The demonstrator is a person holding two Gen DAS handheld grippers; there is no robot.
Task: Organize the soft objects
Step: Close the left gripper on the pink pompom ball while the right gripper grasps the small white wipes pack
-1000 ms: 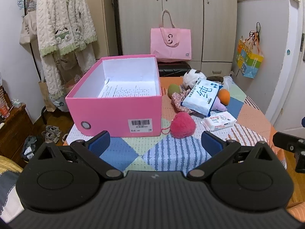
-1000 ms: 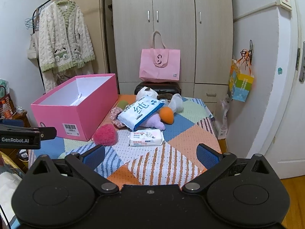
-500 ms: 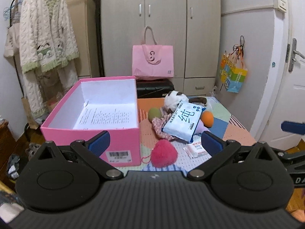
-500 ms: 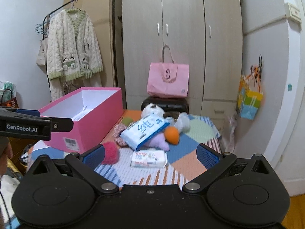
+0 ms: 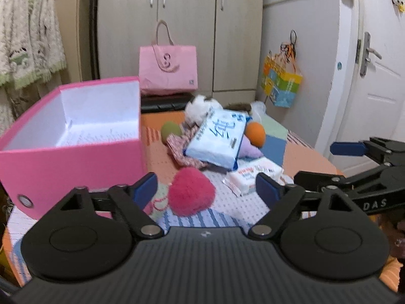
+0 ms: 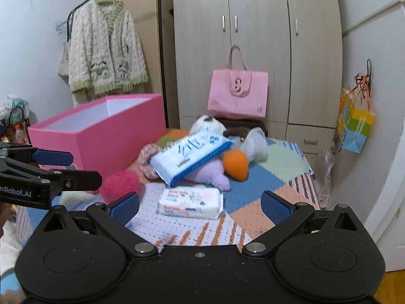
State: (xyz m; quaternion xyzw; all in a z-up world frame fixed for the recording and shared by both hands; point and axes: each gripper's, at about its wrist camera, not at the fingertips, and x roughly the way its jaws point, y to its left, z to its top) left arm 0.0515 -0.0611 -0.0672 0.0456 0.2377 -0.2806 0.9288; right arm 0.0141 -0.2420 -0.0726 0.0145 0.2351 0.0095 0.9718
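Note:
A fuzzy pink pom-pom (image 5: 191, 193) lies on the patchwork tablecloth (image 5: 276, 144), just ahead of my left gripper (image 5: 205, 187). Its jaws are closing, with the pom-pom between them and not touched. To the left stands the open pink box (image 5: 76, 162), holding only a paper sheet. My right gripper (image 6: 200, 206) is open, with a small white wipes pack (image 6: 189, 202) lying ahead between its fingers. Behind is a pile: a blue tissue pack (image 6: 189, 154), an orange ball (image 6: 235, 163), a purple plush (image 6: 210, 174), a white plush toy (image 6: 207, 124), a green ball (image 5: 170, 131) and floral fabric (image 5: 182, 147).
A pink tote bag (image 6: 238, 96) stands behind the table against the wardrobe (image 6: 253, 38). A knitted cardigan (image 6: 106, 55) hangs at the left. A colourful bag (image 6: 354, 129) hangs on the right wall, next to a white door (image 5: 379, 76).
Both grippers have come down and closer to the table. The left jaws have narrowed, and the pom-pom now sits between its fingers. The right gripper stays wide.

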